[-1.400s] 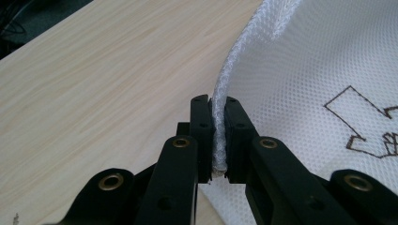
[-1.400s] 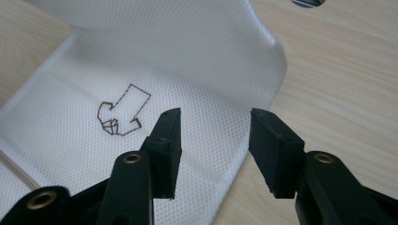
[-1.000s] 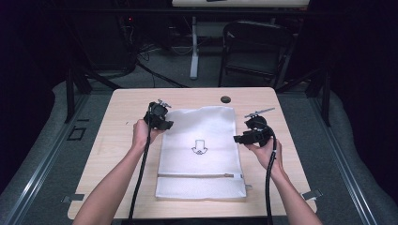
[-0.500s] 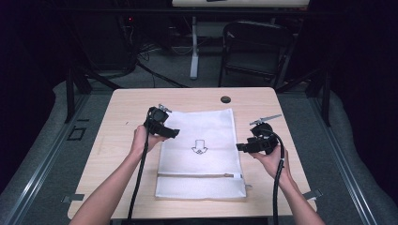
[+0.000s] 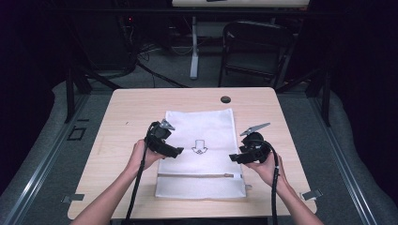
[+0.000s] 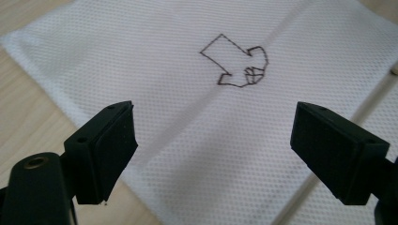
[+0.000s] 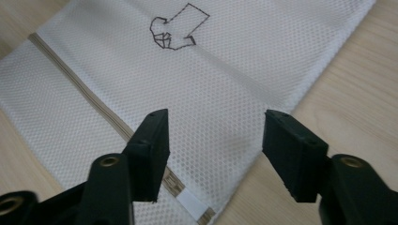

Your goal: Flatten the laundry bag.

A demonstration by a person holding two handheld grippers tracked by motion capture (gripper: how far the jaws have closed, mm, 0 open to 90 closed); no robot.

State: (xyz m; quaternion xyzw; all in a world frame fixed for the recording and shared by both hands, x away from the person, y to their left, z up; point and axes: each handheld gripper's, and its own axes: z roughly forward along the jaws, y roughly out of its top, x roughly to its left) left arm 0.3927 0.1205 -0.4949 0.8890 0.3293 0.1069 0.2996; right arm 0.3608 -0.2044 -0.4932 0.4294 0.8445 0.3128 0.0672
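Bag position: a white mesh bag (image 5: 201, 154) is laid flat on the wooden table (image 5: 117, 117), midway between left and right, its zip (image 5: 195, 175) running across the near end and a stitched arrow mark (image 5: 199, 146) at its middle
Left gripper: the left gripper (image 5: 177, 152) has been brought nearer along the bag's left edge since the earlier pictures, and is now held over the cloth beside the arrow mark
Left jaws: spread wide, just opened further; nothing is gripped, and the mesh is seen lying slack beneath and between the black pads (image 6: 112, 140) in the left gripper view
Right gripper: the right gripper (image 5: 233, 158) has been drawn nearer along the bag's right edge, and is poised just far of the zip's right end
Right jaws: parted about halfway, just narrowed a little; no cloth is pinched between them, and the right edge of the bag and the zip end (image 7: 190, 199) are seen below in the right gripper view
Meaning of change: the bag is judged released on the left side, and both grippers appear to be repositioned toward the near, zipped end
Next step (judged): a fresh grip near the zip is probably called for
Risk: thin mesh may slip from the pads or be bunched if pinched flat against the table
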